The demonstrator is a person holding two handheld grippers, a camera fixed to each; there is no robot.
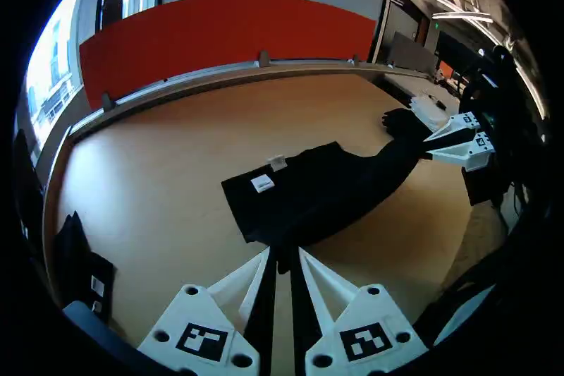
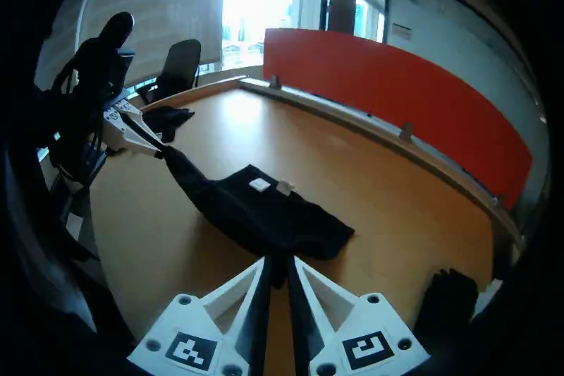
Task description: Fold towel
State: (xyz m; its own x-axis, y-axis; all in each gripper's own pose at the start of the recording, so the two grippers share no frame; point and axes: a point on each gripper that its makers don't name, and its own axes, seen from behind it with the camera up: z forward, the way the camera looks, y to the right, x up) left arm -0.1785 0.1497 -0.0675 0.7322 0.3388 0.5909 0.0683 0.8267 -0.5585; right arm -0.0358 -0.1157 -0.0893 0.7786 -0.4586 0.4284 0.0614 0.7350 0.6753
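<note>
**Two corners pinched, a black towel awaits its fold**

A black towel (image 1: 317, 196) lies rumpled near the middle of a wooden surface (image 1: 176, 150), with a white label (image 1: 262, 183) showing on its upper face. One end is bunched into a rope-like stretch and drawn up off the wood toward the right tongs (image 1: 427, 147), which are pressed together on that corner. The left tongs (image 1: 285, 257), in the foreground of the left gripper view, are closed to a narrow slit with dark cloth caught at the tips. The right gripper view shows the same hold from the other side, each pair nipping its own end.

The step in hand looks to be lifting and spreading the cloth before one edge is carried over. Done well, both corners would rise together at the same height and draw apart until the edge between them is straight. The pull should stop short of dragging the fabric out of the tips, since each bite seems small. The roped section suggests a twist, which is best shaken out while the towel hangs rather than pressed into the fold. Corners should be lined up before either grip is released.

Another dark cloth (image 1: 81, 263) sits at the near edge of the surface, and a further dark pile (image 1: 405, 122) lies beyond the right tongs. A red divider (image 1: 225, 37) runs along the far side, and office chairs (image 2: 176, 69) stand by the window.
</note>
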